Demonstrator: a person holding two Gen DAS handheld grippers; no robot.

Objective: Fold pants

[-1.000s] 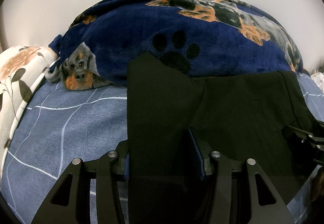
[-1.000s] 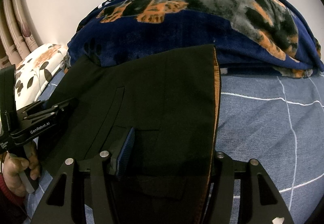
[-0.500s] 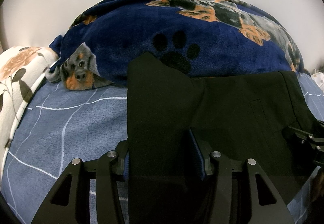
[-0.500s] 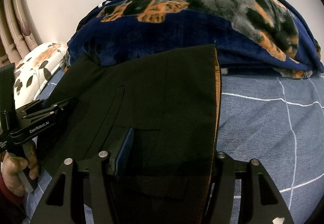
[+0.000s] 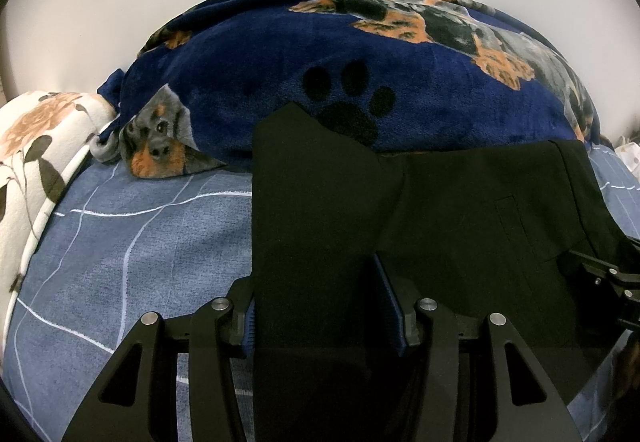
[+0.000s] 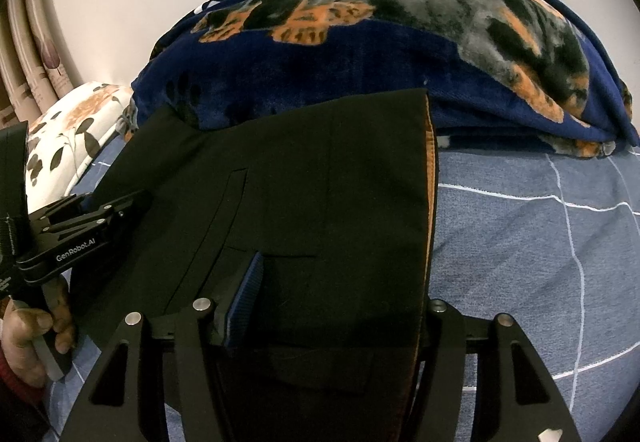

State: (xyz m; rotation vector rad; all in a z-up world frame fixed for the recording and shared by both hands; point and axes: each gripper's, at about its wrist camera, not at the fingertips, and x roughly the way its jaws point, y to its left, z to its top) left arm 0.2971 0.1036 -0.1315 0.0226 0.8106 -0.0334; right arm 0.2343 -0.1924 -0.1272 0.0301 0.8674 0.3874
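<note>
We hold the pants (image 5: 320, 226) in both half-open grippers' fingers (image 5: 386, 296); uneven lifting could skew the fold.

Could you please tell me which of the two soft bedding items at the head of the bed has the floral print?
The white pillow at far left carries flowers; the navy blanket shows dogs and paw prints.
</note>
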